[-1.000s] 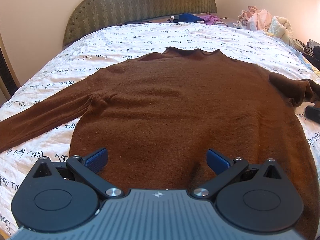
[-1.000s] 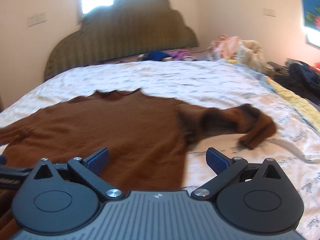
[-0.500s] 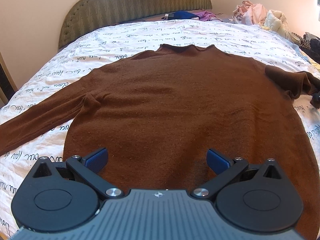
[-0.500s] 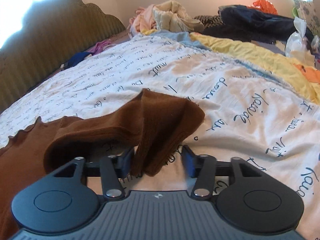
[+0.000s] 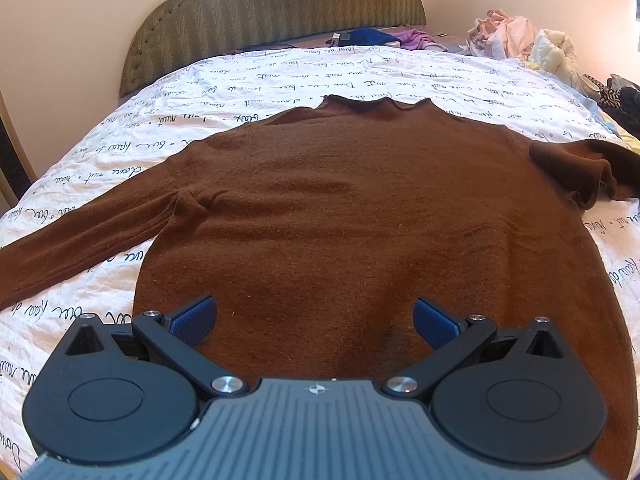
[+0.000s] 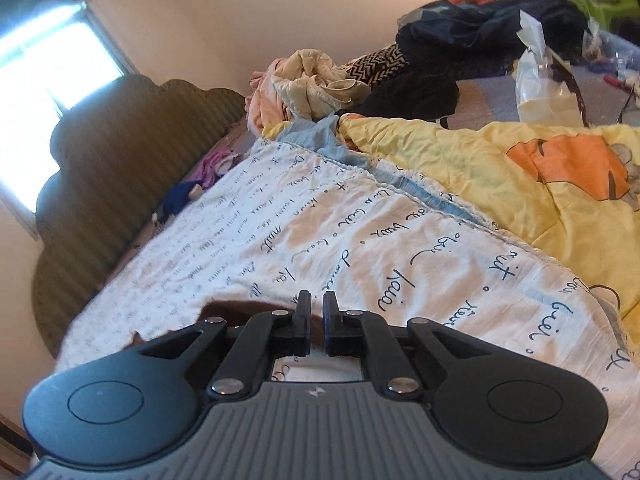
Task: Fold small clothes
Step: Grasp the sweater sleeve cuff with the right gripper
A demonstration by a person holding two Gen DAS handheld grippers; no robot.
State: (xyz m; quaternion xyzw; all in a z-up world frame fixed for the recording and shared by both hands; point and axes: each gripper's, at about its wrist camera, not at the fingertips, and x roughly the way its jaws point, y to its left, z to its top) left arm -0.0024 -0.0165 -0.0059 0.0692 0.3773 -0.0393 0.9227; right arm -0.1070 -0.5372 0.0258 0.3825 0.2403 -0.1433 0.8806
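While the bed [image 5: 280, 76], covered by a white sheet printed with dark script, fills both views, a brown sweater [image 5: 360, 216] lies flat across its middle, collar toward the green headboard [image 5: 256, 12]. One sleeve [image 5: 80, 236] stretches straight out from the sweater's body over the sheet; the other sleeve [image 5: 576, 168] is bunched and doubled over at the opposite shoulder. A yellow quilt [image 6: 500, 176] lies beside the sheet, with a heap of clothes [image 6: 316, 84] beyond it near the headboard. The left gripper [image 5: 314, 316] hovers over the sweater's lower hem, fingers spread wide. The right gripper [image 6: 316, 320] has its fingers drawn nearly together; brown fabric shows just behind them, apparently pinched, though the contact itself is hidden.
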